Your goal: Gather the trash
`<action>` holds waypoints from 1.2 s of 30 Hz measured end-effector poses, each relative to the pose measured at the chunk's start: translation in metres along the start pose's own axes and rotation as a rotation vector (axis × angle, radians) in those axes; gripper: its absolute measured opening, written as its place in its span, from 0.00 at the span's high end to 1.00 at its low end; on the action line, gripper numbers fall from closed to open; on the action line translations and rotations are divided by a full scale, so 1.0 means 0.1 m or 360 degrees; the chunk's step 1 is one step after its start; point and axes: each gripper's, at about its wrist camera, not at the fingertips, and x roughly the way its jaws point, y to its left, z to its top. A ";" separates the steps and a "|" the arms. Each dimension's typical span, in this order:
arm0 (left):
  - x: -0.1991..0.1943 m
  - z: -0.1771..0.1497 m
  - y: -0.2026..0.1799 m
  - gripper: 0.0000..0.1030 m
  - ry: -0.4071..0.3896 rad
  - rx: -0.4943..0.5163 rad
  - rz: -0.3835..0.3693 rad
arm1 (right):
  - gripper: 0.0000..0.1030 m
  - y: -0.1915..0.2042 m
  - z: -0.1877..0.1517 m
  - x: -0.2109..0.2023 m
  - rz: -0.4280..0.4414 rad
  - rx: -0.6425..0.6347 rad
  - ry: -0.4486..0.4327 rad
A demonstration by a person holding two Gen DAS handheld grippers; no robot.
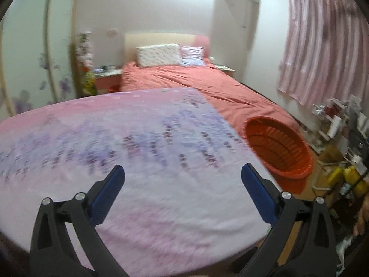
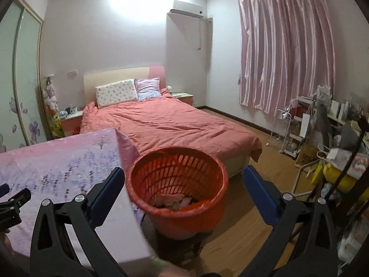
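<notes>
Both the left gripper (image 1: 183,176) and right gripper (image 2: 184,177) gape empty; scan the lavender-print tablecloth (image 1: 138,150) beside the orange slatted plastic basket (image 2: 177,180) for leftover trash.

Bedroom with a coral-covered bed (image 2: 166,124) against a white wall, pink curtains (image 2: 286,53), wood floor (image 2: 249,184) and bright ceiling light.

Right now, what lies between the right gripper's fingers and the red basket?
Nothing: in the right wrist view the open right gripper frames the red basket directly, crumpled trash inside; the table's cloth lies leftward.
</notes>
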 end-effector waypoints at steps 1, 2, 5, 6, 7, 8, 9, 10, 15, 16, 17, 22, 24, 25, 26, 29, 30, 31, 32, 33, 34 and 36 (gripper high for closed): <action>-0.06 -0.04 0.02 0.04 -0.0010 -0.0006 0.0042 | 0.02 0.04 -0.03 -0.05 0.0004 -0.0011 -0.0016; -0.11 -0.08 0.05 0.04 -0.0022 -0.0015 0.0086 | 0.02 0.10 -0.07 -0.11 -0.0019 -0.0028 -0.0037; -0.25 -0.21 0.08 0.04 -0.0041 -0.0025 0.0158 | 0.02 0.26 -0.18 -0.22 -0.0104 -0.0060 -0.0097; -0.28 -0.26 0.09 0.04 -0.0048 -0.0023 0.0173 | 0.02 0.30 -0.22 -0.25 -0.0115 -0.0065 -0.0107; -0.31 -0.30 0.10 0.04 -0.0057 -0.0024 0.0190 | 0.02 0.35 -0.26 -0.27 -0.0111 -0.0069 -0.0110; -0.36 -0.33 0.11 0.04 -0.0069 -0.0027 0.0211 | 0.02 0.37 -0.27 -0.27 -0.0115 -0.0067 -0.0096; -0.40 -0.36 0.11 0.04 -0.0083 -0.0029 0.0234 | 0.02 0.40 -0.30 -0.26 -0.0107 -0.0062 -0.0067; -0.45 -0.39 0.12 0.04 -0.0096 -0.0026 0.0259 | 0.02 0.43 -0.31 -0.27 -0.0090 -0.0059 -0.0040; -0.63 -0.48 0.13 0.04 -0.0148 -0.0035 0.0299 | 0.02 0.47 -0.37 -0.22 -0.0023 -0.0013 0.0215; -0.66 -0.49 0.14 0.04 -0.0148 -0.0044 0.0294 | 0.02 0.45 -0.38 -0.22 -0.0011 0.0007 0.0252; -0.67 -0.49 0.15 0.04 -0.0144 -0.0054 0.0290 | 0.02 0.46 -0.38 -0.22 -0.0003 0.0031 0.0284; -0.75 -0.47 0.13 0.04 -0.0152 -0.0062 0.0298 | 0.02 0.45 -0.39 -0.30 -0.0044 0.0083 0.0333; -0.78 -0.46 0.11 0.04 -0.0163 -0.0058 0.0309 | 0.02 0.48 -0.38 -0.36 -0.0063 0.0085 0.0327; -0.80 -0.45 0.10 0.04 -0.0168 -0.0054 0.0318 | 0.02 0.49 -0.38 -0.38 -0.0075 0.0084 0.0318; -0.81 -0.45 0.09 0.04 -0.0172 -0.0052 0.0324 | 0.02 0.50 -0.38 -0.40 -0.0086 0.0083 0.0309; -0.84 -0.44 0.06 0.04 -0.0182 -0.0049 0.0340 | 0.02 0.50 -0.38 -0.41 -0.0091 0.0092 0.0302; -0.84 -0.44 0.06 0.04 -0.0184 -0.0049 0.0350 | 0.02 0.50 -0.38 -0.42 -0.0094 0.0094 0.0301; -0.85 -0.43 0.05 0.04 -0.0188 -0.0049 0.0357 | 0.02 0.51 -0.38 -0.41 -0.0096 0.0094 0.0301; -0.86 -0.43 0.06 0.04 -0.0190 -0.0049 0.0359 | 0.02 0.51 -0.38 -0.42 -0.0095 0.0094 0.0299; -0.87 -0.42 0.06 0.04 -0.0195 -0.0051 0.0359 | 0.02 0.51 -0.39 -0.41 -0.0090 0.0093 0.0301; -0.88 -0.41 0.06 0.04 -0.0198 -0.0053 0.0359 | 0.02 0.51 -0.38 -0.41 -0.0085 0.0092 0.0302; -0.91 -0.40 0.05 0.04 -0.0211 -0.0056 0.0364 | 0.02 0.53 -0.37 -0.42 -0.0079 0.0083 0.0299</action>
